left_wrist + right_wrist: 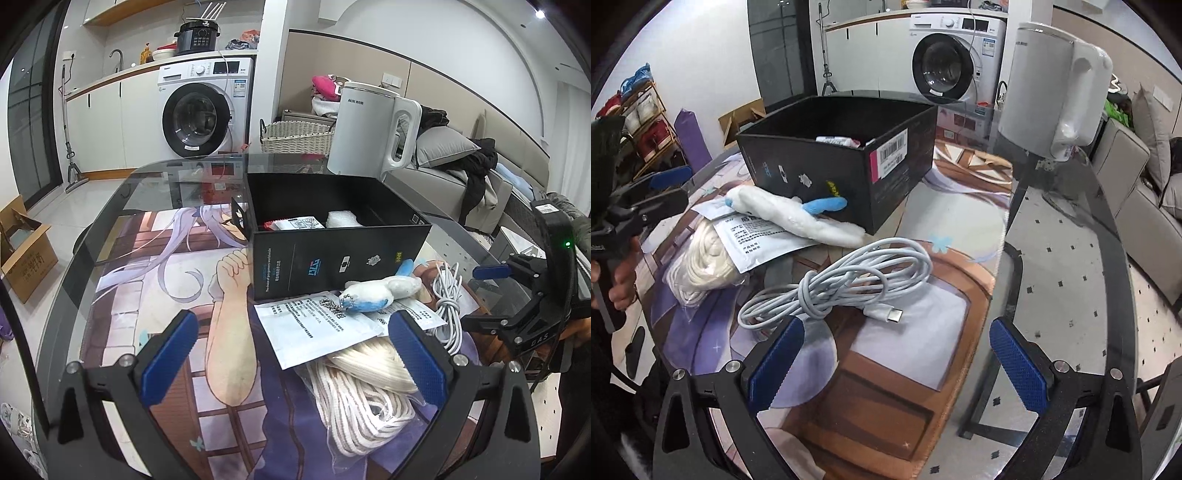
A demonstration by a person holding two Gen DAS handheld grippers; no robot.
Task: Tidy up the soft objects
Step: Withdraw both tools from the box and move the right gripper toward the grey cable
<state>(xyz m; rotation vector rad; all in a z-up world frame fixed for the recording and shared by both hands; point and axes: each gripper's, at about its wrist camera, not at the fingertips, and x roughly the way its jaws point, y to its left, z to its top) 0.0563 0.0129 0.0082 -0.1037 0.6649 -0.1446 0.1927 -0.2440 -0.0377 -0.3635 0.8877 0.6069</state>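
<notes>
An open black box [332, 254] [849, 162] stands on the printed table mat and holds a white packet [295, 223] and a white soft lump [341, 219]. In front of it lie a white and blue plush keychain [380, 291] [798, 218], a white printed pouch [317, 325] [753, 240], a bagged coil of cream rope [362, 398] [701, 266] and a coiled white USB cable [448, 302] [842, 280]. My left gripper [291, 354] is open over the pouch and rope. My right gripper [890, 362] is open, just short of the cable; it also shows in the left wrist view [517, 295].
A white electric kettle [373, 129] [1052, 85] stands behind the box on the glass table [110, 206] [1052, 229]. A washing machine [207, 110], a wicker basket [295, 136] and a sofa with clothes [480, 166] lie beyond. A cardboard box [26, 254] sits on the floor at left.
</notes>
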